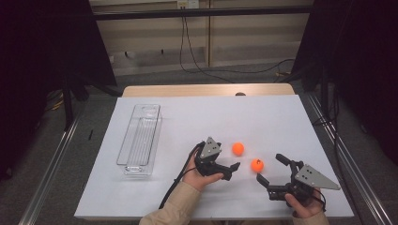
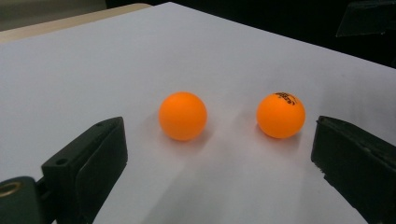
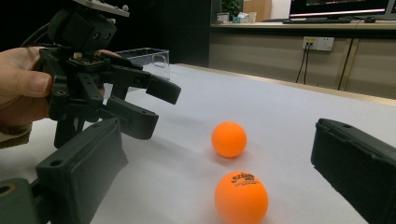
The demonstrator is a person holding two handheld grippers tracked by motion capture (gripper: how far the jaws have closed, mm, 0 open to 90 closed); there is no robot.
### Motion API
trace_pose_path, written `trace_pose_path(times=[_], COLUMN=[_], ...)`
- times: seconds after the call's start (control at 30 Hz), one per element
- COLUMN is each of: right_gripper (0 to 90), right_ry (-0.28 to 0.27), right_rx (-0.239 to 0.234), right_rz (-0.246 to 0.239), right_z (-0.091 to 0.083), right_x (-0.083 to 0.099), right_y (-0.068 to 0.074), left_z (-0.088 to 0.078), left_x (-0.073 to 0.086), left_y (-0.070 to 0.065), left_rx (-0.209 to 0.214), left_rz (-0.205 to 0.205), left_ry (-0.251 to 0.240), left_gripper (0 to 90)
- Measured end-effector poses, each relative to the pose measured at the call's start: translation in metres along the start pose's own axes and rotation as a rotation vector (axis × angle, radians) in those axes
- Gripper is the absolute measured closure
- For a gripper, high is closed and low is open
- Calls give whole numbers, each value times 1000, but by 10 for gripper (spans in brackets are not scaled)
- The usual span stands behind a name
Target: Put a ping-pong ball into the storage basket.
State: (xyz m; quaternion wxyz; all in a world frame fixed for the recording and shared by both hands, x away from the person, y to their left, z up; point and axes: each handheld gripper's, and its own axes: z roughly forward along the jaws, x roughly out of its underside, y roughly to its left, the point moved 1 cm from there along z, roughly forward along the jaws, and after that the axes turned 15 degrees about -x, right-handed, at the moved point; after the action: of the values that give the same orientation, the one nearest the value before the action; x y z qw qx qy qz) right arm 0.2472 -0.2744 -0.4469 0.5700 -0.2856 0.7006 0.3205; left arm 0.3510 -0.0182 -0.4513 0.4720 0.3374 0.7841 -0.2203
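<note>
Both grippers stood with their jaws spread wide and nothing between them. In the high view the left gripper [image 1: 230, 171] sat just below and left of centre, its jaws pointing toward the right of the frame, and the right gripper [image 1: 272, 171] lay at the lower right, its jaws pointing up and to the left. Two orange balls rested on the white worktop [image 1: 263, 112] in the gap between them. The plain ball [image 1: 238, 149] lay just above and to the right of the left gripper's jaw tips; the printed ball [image 1: 256, 164] lay to the lower right of it, close above the right gripper's nearer jaw tip.

From the left gripper view both balls lay ahead inside the jaw span, the plain ball [image 2: 182, 115] near the middle and the printed ball [image 2: 280, 115] hard by the right-hand jaw. From the right gripper view the printed ball [image 3: 241, 196] lay nearest, almost centred between the jaws, with the plain ball [image 3: 229, 139] beyond it.

By that layout, each gripper had its own nearer ball. A clear tray [image 1: 139, 140] lay at the left of the frame, well apart.
</note>
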Motion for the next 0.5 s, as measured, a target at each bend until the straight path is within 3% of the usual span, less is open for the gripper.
trace_pose_path(times=[0.5], right_gripper=[18], right_ry=[-3], right_rx=[-1], right_rz=[0], right_z=[0], right_x=[0], right_y=[0], left_z=[9], left_x=[-4], left_y=[-10], left_rx=[28], left_rz=[24], left_ry=[28], left_gripper=[39])
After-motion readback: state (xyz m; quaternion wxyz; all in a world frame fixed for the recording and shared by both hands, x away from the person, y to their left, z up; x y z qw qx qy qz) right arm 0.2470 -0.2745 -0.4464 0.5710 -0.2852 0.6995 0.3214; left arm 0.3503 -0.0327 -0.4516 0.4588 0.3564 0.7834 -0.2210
